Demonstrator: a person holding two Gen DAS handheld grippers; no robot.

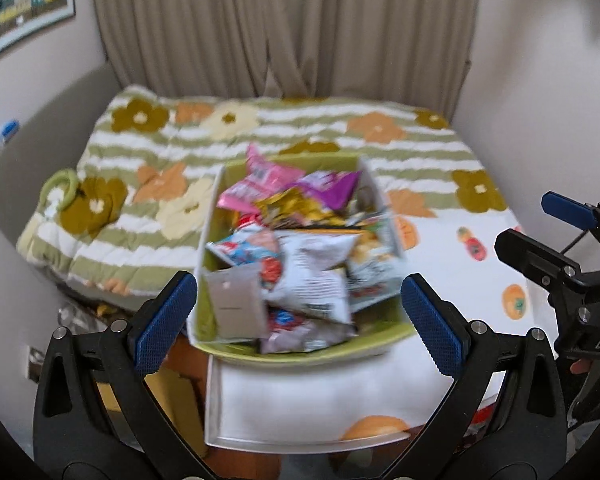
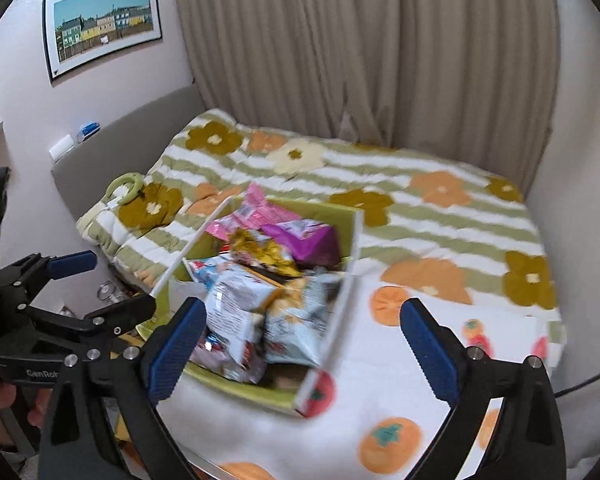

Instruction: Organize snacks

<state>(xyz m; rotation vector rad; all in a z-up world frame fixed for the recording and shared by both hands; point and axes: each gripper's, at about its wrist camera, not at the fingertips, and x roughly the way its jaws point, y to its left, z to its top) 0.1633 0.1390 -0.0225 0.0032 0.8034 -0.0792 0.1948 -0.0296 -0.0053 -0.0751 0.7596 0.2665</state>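
lime-green inside and white outside, the box (image 1: 300,344) sits on the bed near its front edge, resting on a white sheet printed with orange fruit (image 2: 392,440). it is heaped with snack packets: a pink one (image 1: 260,178) and a purple one (image 1: 332,188) at the far end, a crumpled gold wrapper (image 2: 260,254) in the middle, and a white bag with printed text (image 1: 312,276) nearer the cameras. the packets are blurred, so no labels can be read.

the left gripper (image 1: 300,320) hangs in front of the box with its blue-padded fingers spread wide, one on either side of the box's near end, clasping nothing. the right gripper (image 2: 304,356) is likewise spread wide, with the box's near right corner showing between its fingers and nothing clasped.

beyond the box lies a green-and-white striped quilt with flowers (image 1: 228,136), and behind it a beige curtain (image 2: 360,40). a framed picture of houses (image 2: 104,24) hangs on the left wall.
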